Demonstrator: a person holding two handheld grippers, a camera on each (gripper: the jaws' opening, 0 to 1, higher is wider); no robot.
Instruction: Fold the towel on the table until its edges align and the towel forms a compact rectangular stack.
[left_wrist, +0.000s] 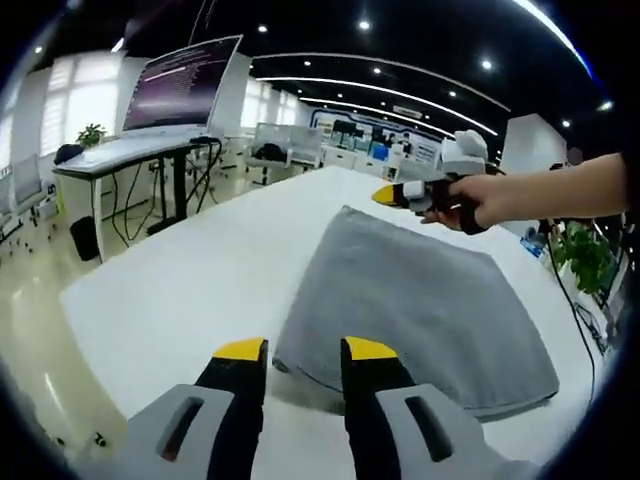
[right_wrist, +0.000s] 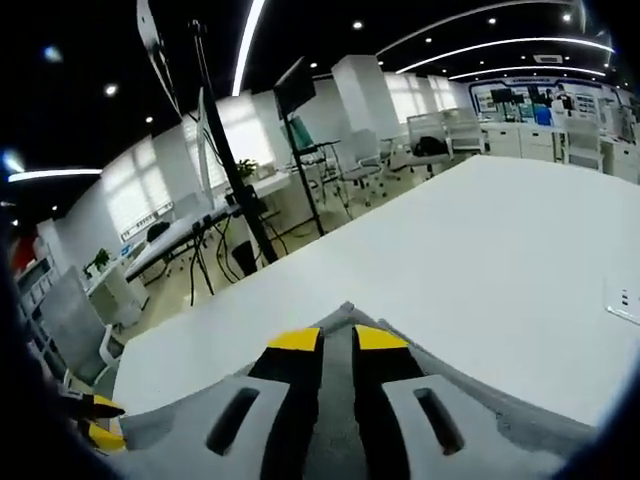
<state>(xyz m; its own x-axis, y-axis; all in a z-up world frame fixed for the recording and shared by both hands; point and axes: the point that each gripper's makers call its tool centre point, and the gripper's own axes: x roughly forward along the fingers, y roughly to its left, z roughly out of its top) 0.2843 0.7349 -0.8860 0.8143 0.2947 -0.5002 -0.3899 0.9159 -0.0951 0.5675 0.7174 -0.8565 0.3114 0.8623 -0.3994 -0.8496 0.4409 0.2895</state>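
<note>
A grey towel (left_wrist: 420, 300) lies flat on the white table (left_wrist: 200, 280), a rough rectangle with one corner toward me. My left gripper (left_wrist: 305, 350) is open at that near corner, one jaw on each side of the towel's edge, holding nothing. A person's hand (left_wrist: 475, 200) holds my right gripper (left_wrist: 385, 195) just over the far corner. In the right gripper view its jaws stand almost together over the towel (right_wrist: 345, 315), whose corner pokes out just ahead of the gripper (right_wrist: 338, 340). The left gripper's yellow tips (right_wrist: 100, 420) show at the lower left.
The table's left edge (left_wrist: 150, 250) drops to an office floor with desks, a monitor (left_wrist: 180, 85) and chairs. A potted plant (left_wrist: 585, 255) stands beyond the right side. A small white plate (right_wrist: 622, 300) lies on the table to the right.
</note>
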